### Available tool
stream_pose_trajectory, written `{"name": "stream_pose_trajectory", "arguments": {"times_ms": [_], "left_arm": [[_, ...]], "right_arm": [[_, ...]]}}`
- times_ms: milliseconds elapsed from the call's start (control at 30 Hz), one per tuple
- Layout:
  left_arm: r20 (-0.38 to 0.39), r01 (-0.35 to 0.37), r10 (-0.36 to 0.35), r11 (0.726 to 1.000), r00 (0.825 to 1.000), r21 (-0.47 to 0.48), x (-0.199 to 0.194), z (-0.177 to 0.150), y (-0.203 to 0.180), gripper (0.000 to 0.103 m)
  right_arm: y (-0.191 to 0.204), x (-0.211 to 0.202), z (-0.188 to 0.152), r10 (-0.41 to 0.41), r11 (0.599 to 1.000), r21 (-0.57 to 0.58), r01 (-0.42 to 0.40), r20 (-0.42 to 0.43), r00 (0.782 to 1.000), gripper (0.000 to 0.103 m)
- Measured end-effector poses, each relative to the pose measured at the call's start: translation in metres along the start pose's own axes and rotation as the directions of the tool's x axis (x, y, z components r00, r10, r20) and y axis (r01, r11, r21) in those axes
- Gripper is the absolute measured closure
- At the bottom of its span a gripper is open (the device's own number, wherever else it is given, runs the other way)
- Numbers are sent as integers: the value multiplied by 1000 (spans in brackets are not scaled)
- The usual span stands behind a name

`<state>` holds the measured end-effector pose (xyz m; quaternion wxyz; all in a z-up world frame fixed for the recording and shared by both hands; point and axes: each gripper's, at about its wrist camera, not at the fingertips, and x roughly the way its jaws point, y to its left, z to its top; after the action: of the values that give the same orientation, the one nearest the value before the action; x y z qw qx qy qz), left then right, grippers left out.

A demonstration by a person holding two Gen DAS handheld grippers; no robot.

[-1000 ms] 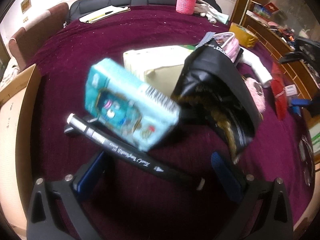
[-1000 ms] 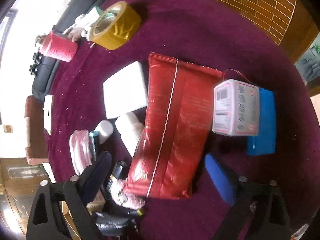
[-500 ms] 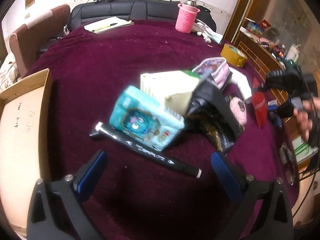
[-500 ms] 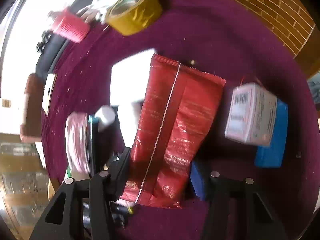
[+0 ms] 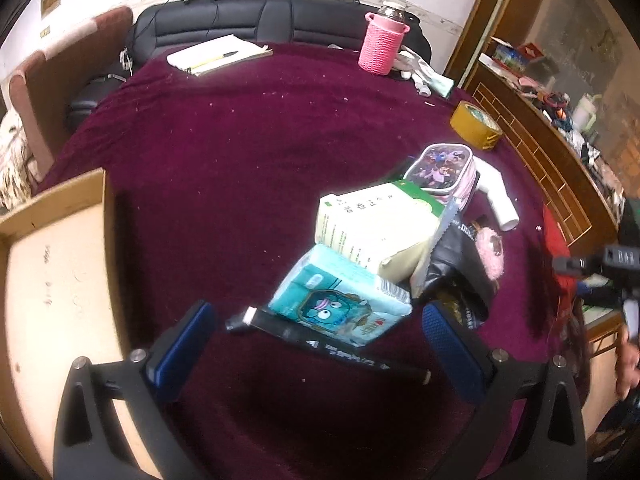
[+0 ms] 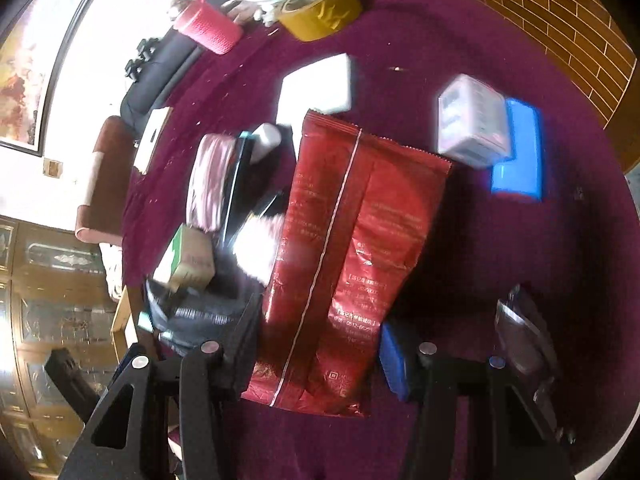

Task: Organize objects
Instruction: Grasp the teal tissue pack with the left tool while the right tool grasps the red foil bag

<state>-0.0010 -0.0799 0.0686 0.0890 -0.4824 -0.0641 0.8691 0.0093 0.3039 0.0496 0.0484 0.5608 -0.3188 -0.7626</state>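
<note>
Jaws of the right gripper [image 6: 316, 356] have just been closing and now pinch the lower end of a large red foil snack bag [image 6: 352, 248], one blue pad on its right edge, the other finger against its left. The left gripper [image 5: 320, 336] has its jaws spread wide with nothing between the pads; a long black marker pen [image 5: 328, 346] lies on the cloth just ahead of them, touching a teal pack of tissues with a cartoon face [image 5: 340, 304].

Behind the tissues sit a cream and green carton [image 5: 376, 220], a black foil pouch [image 5: 456, 268] and a pink printed pencil case [image 5: 442, 166], all bunched together. The desk [image 5: 240, 152] is covered in a dark maroon cloth. An open cardboard box [image 5: 52, 272] rests at its left edge. Farther back stand a pink knitted cup holder [image 5: 382, 46], a roll of yellow-brown tape [image 5: 474, 126] and an open notebook with a pencil [image 5: 216, 54]. Beside the red bag lie a white boxed item [image 6: 470, 124] leaning on a blue block [image 6: 520, 156], and a flat white box [image 6: 316, 88]. A black sofa [image 5: 248, 14] lines the far wall.
</note>
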Motion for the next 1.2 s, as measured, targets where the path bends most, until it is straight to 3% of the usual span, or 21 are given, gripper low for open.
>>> {"name": "stream_pose_trajectory", "arguments": {"times_ms": [133, 233, 333, 433, 533, 767, 933, 1000, 1067, 1100, 1200], "left_arm": [[-17, 39, -43, 986, 999, -164, 1, 0, 11, 0], [-54, 49, -64, 967, 996, -249, 12, 4, 13, 12], [-96, 34, -60, 968, 994, -250, 27, 7, 7, 33], [-108, 2, -30, 967, 994, -253, 38, 13, 4, 34], [-116, 25, -58, 963, 992, -267, 51, 20, 4, 34], [-135, 16, -38, 987, 990, -163, 52, 16, -13, 36], [-123, 16, -28, 994, 992, -104, 48, 7, -13, 29], [-103, 8, -17, 996, 995, -90, 48, 8, -13, 40], [-85, -4, -4, 996, 996, -90, 48, 7, -10, 78], [-89, -9, 0, 995, 996, -97, 47, 7, -7, 86], [-89, 16, -28, 991, 996, -134, 44, 2, 3, 90]], "right_arm": [[2, -3, -9, -9, 1000, -16, 9, 3, 1000, 46], [3, -2, -12, -6, 1000, -16, 6, -1, 1000, 46], [3, -2, -15, -4, 1000, -25, 4, -6, 1000, 46], [4, -3, -18, -4, 999, -46, 3, -9, 1000, 46], [6, -4, -22, -1, 998, -70, 0, -17, 1000, 46], [13, -6, -32, -2, 990, -143, -1, -27, 1000, 46], [15, -1, -35, 8, 986, -166, -15, -43, 999, 46], [19, 0, -37, 16, 983, -181, -24, -48, 999, 46], [27, 0, -40, 17, 976, -216, -27, -46, 999, 46], [29, 0, -42, 19, 974, -225, -28, -45, 999, 46], [39, 0, -45, 19, 966, -259, -30, -43, 999, 46]]}}
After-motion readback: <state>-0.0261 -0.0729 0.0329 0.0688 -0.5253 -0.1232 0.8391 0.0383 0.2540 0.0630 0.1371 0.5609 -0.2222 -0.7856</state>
